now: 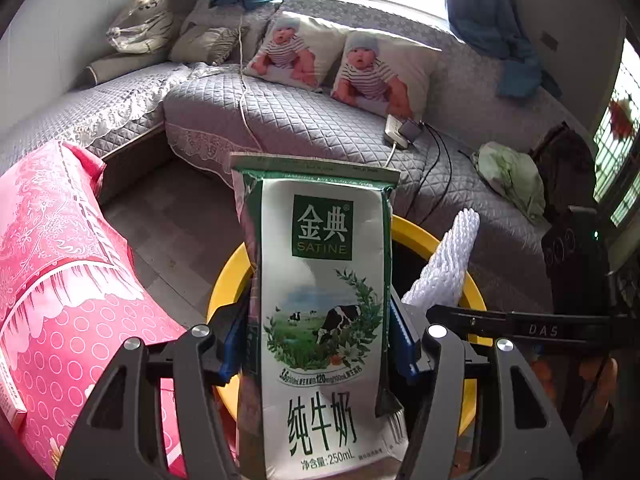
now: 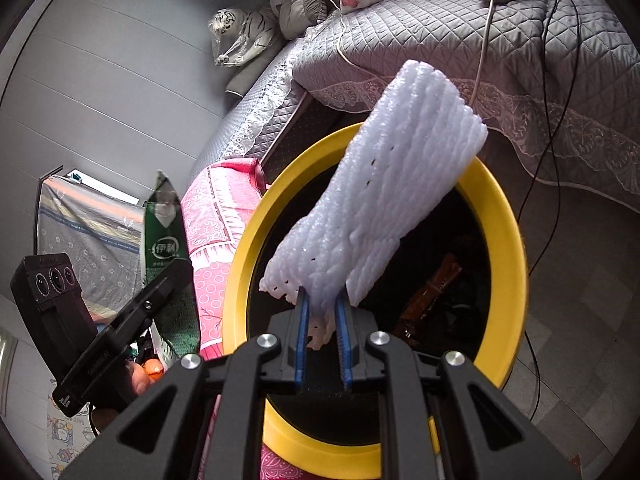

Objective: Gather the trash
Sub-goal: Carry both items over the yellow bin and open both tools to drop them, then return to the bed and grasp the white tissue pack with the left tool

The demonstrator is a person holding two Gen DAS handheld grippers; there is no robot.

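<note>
My left gripper (image 1: 318,344) is shut on a green and white milk carton (image 1: 320,320), held upright over the yellow-rimmed trash bin (image 1: 416,236). My right gripper (image 2: 322,320) is shut on a white foam fruit net (image 2: 380,204) and holds it above the open bin (image 2: 248,248). The net also shows at the right in the left wrist view (image 1: 448,264). The carton (image 2: 166,232) and the left gripper's body (image 2: 132,320) show at the left in the right wrist view. Brown wrappers (image 2: 432,300) lie inside the dark bin.
A pink patterned cloth (image 1: 60,280) covers a surface left of the bin. A grey quilted sofa (image 1: 300,120) with baby-print cushions (image 1: 376,72) stands behind. A power strip (image 1: 396,130) and cables (image 2: 560,80) trail off the sofa to the floor.
</note>
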